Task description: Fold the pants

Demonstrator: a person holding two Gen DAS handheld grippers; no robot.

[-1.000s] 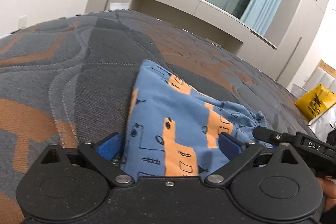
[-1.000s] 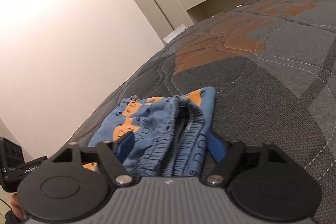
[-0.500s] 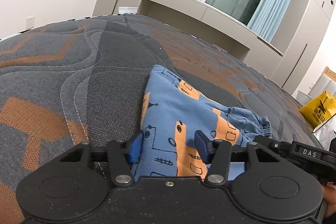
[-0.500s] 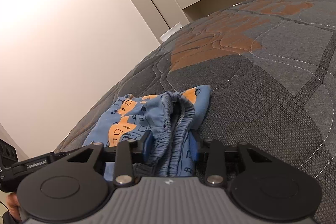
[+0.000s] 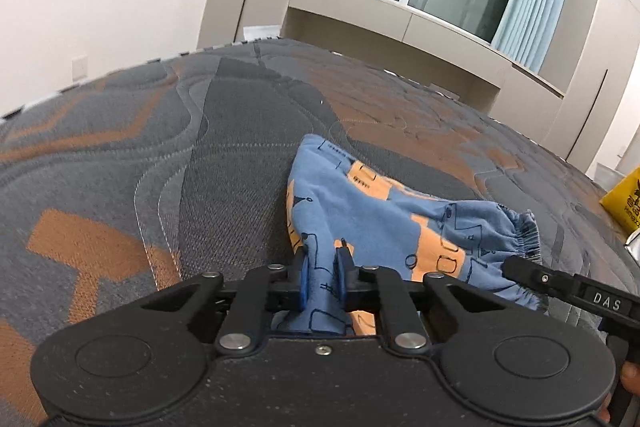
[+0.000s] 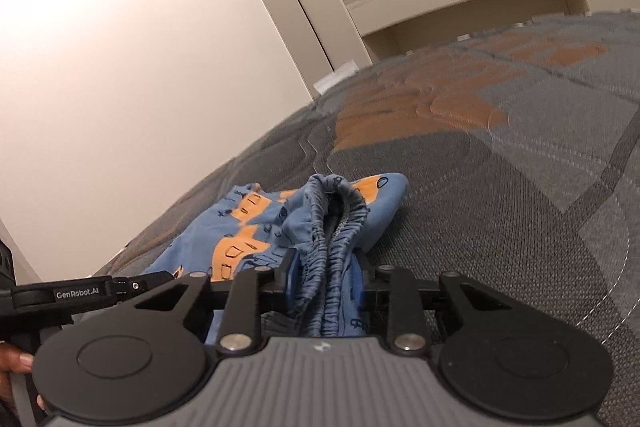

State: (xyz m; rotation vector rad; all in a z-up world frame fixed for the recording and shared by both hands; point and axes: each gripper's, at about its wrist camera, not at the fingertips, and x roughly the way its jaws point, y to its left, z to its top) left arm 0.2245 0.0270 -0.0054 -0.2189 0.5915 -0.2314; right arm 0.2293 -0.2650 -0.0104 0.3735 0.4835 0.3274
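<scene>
Left wrist view shows the pants (image 5: 384, 223), small, blue with orange blocks, lying bunched on the grey and orange mattress (image 5: 168, 155), near its front edge. The left tongs (image 5: 322, 277) are closing, and a ridge of plain cloth at the near hem already stands pinched between the blue pads. In the right wrist view the right tongs (image 6: 326, 289) are closing too, with the gathered elastic waistband (image 6: 336, 223) bunched between them and seemingly gripped. The other tool's black arm crosses the edge of each view. The cloth looks light, soft and limp, so it should sag and crease wherever it is unsupported; the waistband is thicker and gives the surer hold, while thin single layers may slip. Lifting both ends together, kept taut, seems the safest way to lay a fold
</scene>
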